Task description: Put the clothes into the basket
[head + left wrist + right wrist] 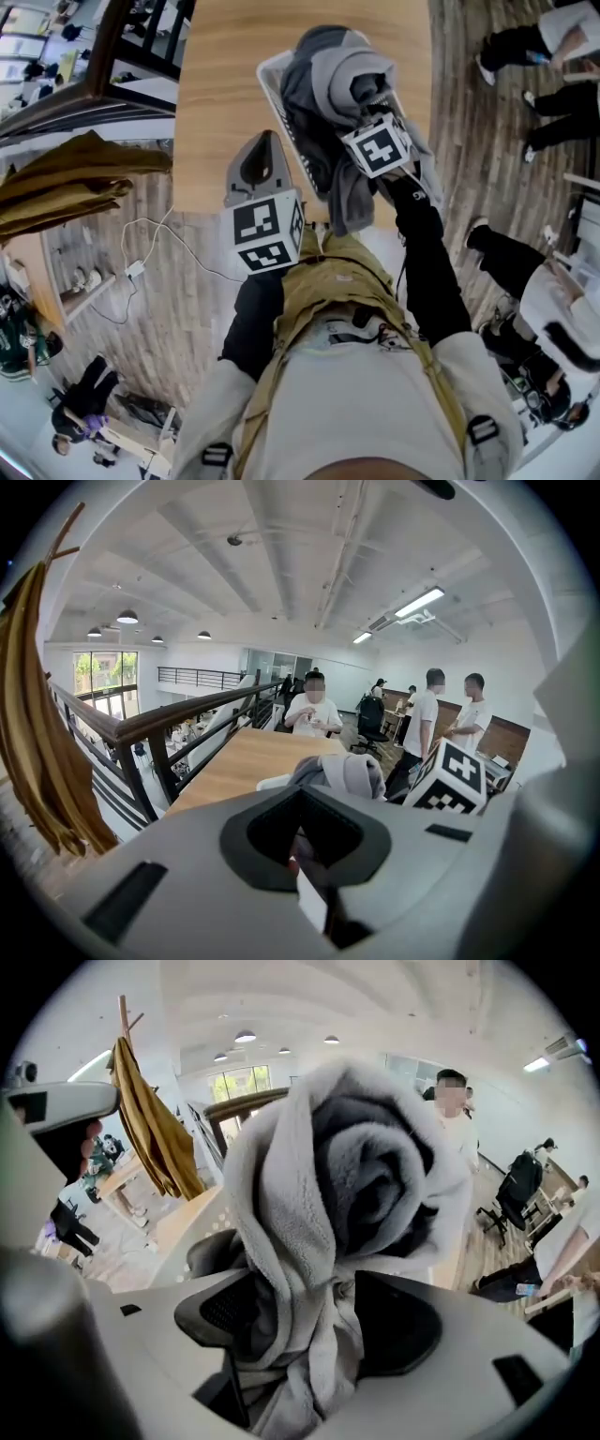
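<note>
On the wooden table (225,66) stands a white basket (271,71) heaped with grey clothes (323,80). My right gripper (367,105) reaches into the heap from the near side, its marker cube on top. In the right gripper view, a light grey fleece garment (347,1176) rises in a bundle between the jaws of my right gripper (309,1321). The jaws stand wide apart and the left pad's face shows bare beside the cloth. My left gripper (255,157) hovers over the table's near edge, left of the basket, shut and empty. It looks past its shut jaws (305,832) at the pile (342,769).
A brown coat (66,187) hangs on a rack at the left, near a dark railing (141,733). A white cable (141,267) lies on the wooden floor. Several people (534,272) stand or sit to the right of the table and beyond its far end.
</note>
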`<state>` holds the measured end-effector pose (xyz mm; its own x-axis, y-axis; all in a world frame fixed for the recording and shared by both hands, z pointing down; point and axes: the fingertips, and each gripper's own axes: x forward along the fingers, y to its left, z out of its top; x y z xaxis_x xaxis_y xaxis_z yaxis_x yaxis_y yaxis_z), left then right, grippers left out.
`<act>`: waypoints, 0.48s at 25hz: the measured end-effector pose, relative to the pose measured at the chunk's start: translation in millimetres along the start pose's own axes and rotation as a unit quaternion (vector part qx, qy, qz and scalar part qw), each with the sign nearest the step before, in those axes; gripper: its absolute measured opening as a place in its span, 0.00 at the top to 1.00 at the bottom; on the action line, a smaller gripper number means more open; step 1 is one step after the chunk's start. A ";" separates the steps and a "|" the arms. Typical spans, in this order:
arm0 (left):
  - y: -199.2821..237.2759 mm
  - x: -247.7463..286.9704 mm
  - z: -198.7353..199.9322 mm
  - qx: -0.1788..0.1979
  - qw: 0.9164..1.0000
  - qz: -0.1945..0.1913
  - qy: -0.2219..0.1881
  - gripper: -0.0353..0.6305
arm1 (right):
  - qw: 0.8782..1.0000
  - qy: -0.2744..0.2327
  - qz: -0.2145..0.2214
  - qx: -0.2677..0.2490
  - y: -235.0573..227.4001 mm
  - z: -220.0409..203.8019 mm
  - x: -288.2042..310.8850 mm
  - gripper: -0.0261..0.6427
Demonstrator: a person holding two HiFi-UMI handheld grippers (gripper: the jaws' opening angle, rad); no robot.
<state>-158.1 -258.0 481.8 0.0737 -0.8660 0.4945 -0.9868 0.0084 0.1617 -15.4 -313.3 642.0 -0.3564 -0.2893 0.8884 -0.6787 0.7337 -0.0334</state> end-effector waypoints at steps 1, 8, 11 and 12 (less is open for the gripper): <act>-2.6 0.1 2.8 0.001 1.000 -0.004 -0.003 0.94 | 1.000 -0.014 -0.003 0.002 0.1 4.8 -10.3 0.47; -27.3 -6.4 26.7 0.014 0.999 -0.030 -0.028 0.94 | 0.992 -0.122 -0.032 0.027 -2.7 31.9 -95.0 0.48; -39.3 -7.2 42.7 0.020 0.998 -0.042 -0.046 0.94 | 0.981 -0.180 -0.058 0.046 -11.8 44.8 -130.0 0.66; -43.0 -8.9 47.2 0.022 0.997 -0.046 -0.050 0.94 | 0.977 -0.196 -0.067 0.049 -13.8 48.2 -140.8 0.71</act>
<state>-123.1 -274.2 430.2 0.1509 -0.9079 0.3911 -0.9821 -0.0928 0.1637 13.2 -312.3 495.3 -0.4661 -0.6060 0.6446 -0.7877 0.6160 0.0096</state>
